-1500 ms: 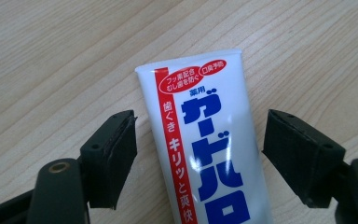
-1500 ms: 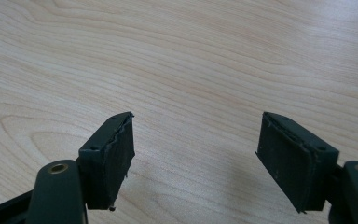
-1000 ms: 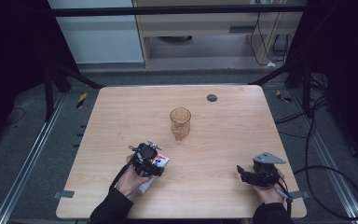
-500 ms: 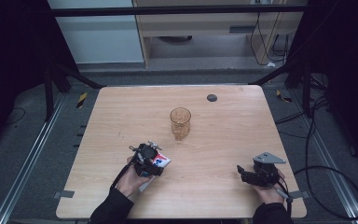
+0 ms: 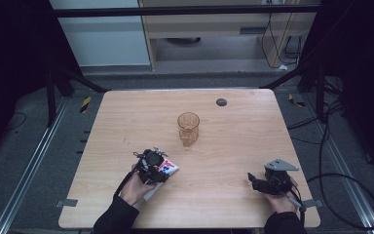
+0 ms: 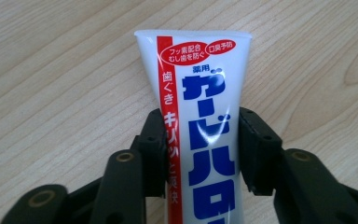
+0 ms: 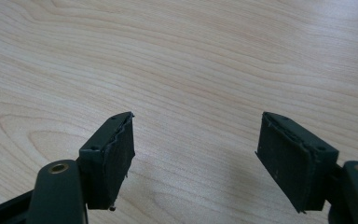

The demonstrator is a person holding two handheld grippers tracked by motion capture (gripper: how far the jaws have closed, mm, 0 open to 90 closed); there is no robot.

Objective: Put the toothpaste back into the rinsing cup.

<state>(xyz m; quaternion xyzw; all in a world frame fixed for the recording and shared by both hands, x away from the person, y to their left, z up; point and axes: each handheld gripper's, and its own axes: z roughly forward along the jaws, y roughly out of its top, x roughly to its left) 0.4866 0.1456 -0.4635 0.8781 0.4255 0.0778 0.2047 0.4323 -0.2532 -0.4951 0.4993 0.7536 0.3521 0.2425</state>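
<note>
Toothpaste tube, white plastic with red-blue print (image 6: 200,121): left hand-held gripper (image 6: 200,149) just closing, pinching it on wooden desk (image 5: 233,146); lifting remaining; right hand-held gripper (image 7: 196,154) idling spread.

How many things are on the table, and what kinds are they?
Toothpaste tube: 1
See-through amber cup: 1
Small dark round thing, too small to tell what: 1
Total: 3
</note>
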